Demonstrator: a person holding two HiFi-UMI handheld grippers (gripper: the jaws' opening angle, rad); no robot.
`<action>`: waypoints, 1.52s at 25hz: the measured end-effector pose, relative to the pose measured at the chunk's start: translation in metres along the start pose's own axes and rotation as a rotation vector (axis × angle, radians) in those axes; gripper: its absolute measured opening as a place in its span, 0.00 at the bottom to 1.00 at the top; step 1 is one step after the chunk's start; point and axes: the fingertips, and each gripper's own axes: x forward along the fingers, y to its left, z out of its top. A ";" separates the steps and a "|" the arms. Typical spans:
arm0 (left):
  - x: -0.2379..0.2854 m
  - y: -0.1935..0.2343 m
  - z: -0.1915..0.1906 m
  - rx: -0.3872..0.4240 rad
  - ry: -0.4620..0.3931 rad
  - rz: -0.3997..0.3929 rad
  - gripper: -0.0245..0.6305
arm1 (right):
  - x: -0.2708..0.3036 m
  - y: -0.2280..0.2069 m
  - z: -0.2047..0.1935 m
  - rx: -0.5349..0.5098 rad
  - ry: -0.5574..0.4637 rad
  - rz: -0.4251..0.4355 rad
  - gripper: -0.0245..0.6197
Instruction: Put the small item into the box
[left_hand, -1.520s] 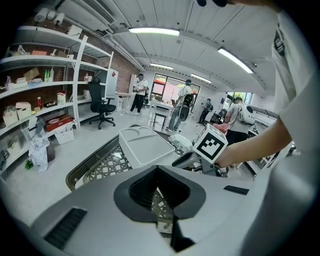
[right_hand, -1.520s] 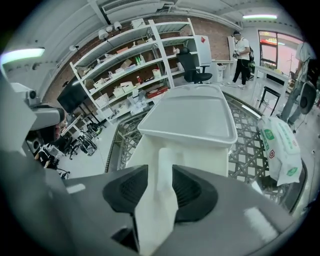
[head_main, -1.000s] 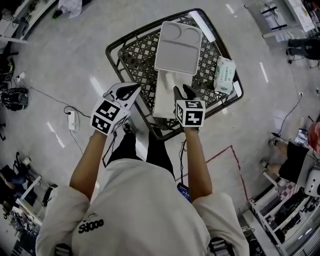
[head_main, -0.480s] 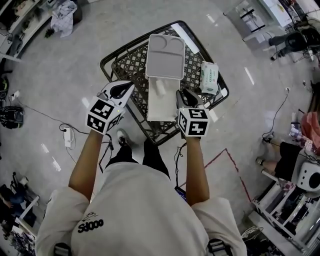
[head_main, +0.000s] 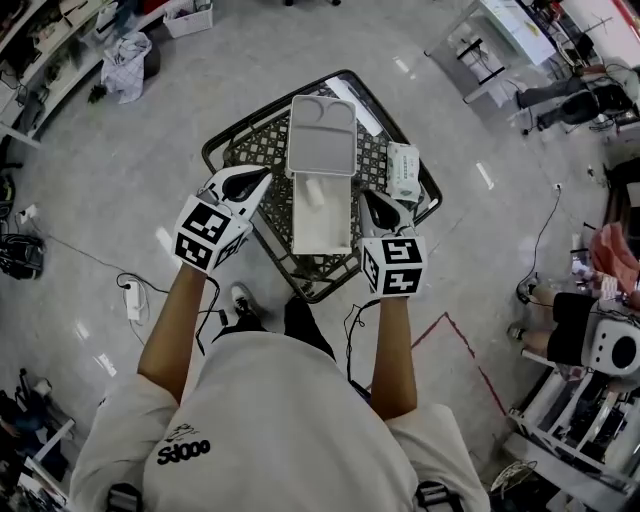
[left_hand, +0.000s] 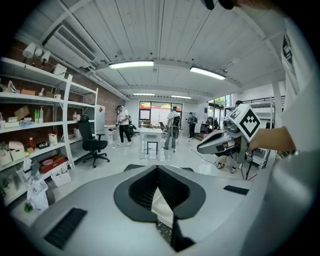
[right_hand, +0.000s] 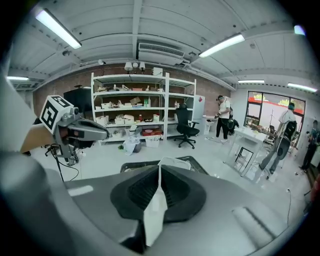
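Observation:
A white box (head_main: 300, 232) lies open in a black mesh basket (head_main: 260, 135), its lid (head_main: 322, 135) folded back at the far end. A small pale item (head_main: 313, 192) rests inside the box. My right gripper (head_main: 366, 197) hovers just right of the box's rim; its jaws are closing and stand almost together with nothing between them (right_hand: 160, 167). My left gripper (head_main: 262, 178) hangs at the box's left side, shut and empty (left_hand: 157, 167). Through each gripper's slit only a sliver of the white box shows.
A pack of wipes (head_main: 402, 170) lies in the basket to the right of the box. A power strip and cable (head_main: 134, 298) lie on the floor at left, red tape (head_main: 462, 345) at right. Shelves (right_hand: 130, 112), a desk chair (left_hand: 92, 145) and people stand further off.
My right gripper has drawn back and to the right, off the box's rim, and its jaws have come together. The left gripper has stayed beside the box.

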 end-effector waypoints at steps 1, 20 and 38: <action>-0.002 -0.001 0.006 0.009 -0.011 -0.002 0.05 | -0.006 0.001 0.006 -0.004 -0.017 -0.006 0.07; -0.038 -0.026 0.114 0.202 -0.213 -0.054 0.05 | -0.102 -0.001 0.117 -0.069 -0.347 -0.132 0.05; -0.066 -0.036 0.178 0.349 -0.330 -0.028 0.05 | -0.134 0.022 0.179 -0.187 -0.484 -0.091 0.05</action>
